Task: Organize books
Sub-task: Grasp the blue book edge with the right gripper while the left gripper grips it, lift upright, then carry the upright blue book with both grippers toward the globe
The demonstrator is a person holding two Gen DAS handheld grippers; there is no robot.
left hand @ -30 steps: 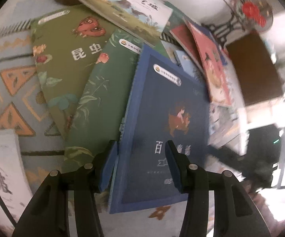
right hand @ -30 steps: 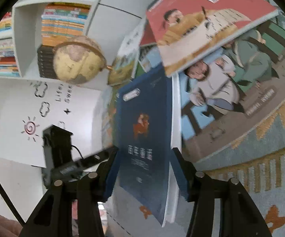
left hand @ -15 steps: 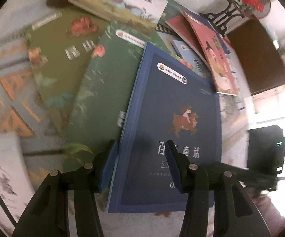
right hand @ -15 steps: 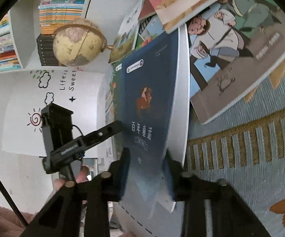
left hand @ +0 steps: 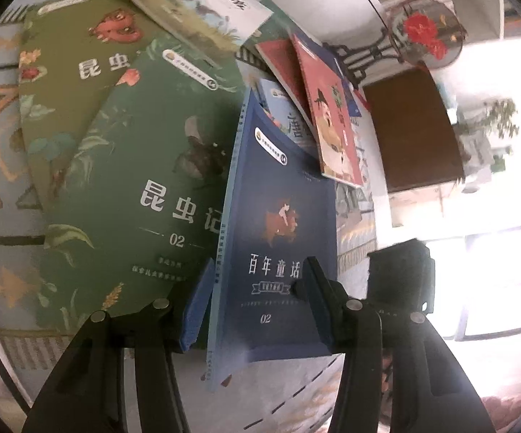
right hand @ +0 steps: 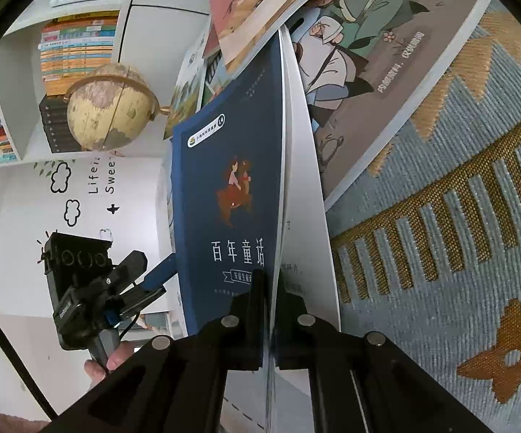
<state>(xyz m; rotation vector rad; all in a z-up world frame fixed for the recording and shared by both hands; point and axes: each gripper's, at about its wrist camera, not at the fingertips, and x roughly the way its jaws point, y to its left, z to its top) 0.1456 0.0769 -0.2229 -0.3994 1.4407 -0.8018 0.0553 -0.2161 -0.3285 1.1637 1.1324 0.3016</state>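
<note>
Nearest: we hold the blue book (right hand: pixel 229 195) raised on edge, right gripper (right hand: pixel 269 310) clamped on its lower edge, left gripper (left hand: pixel 256 303) straddling its spine, grip uncertain. Beyond it, the green books (left hand: pixel 134 180) and red books (left hand: pixel 332 130) lie scattered on the rug (right hand: pixel 459 234), unsorted; farthest, the bookshelf (right hand: pixel 76 50).

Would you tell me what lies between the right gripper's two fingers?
The blue book's front cover is pinched there, with white pages fanning open beside it, as the right wrist view shows; the right gripper is shut.

A blue woven rug (right hand: pixel 441 252) with ochre and orange patterns covers the floor. White shelves (right hand: pixel 18 83) hold stacked books beside a cream globe (right hand: pixel 110 112). The white wall (right hand: pixel 25 252) bears cloud drawings. Bright daylight floods a window (left hand: pixel 495 281) near a brown board (left hand: pixel 415 133)
</note>
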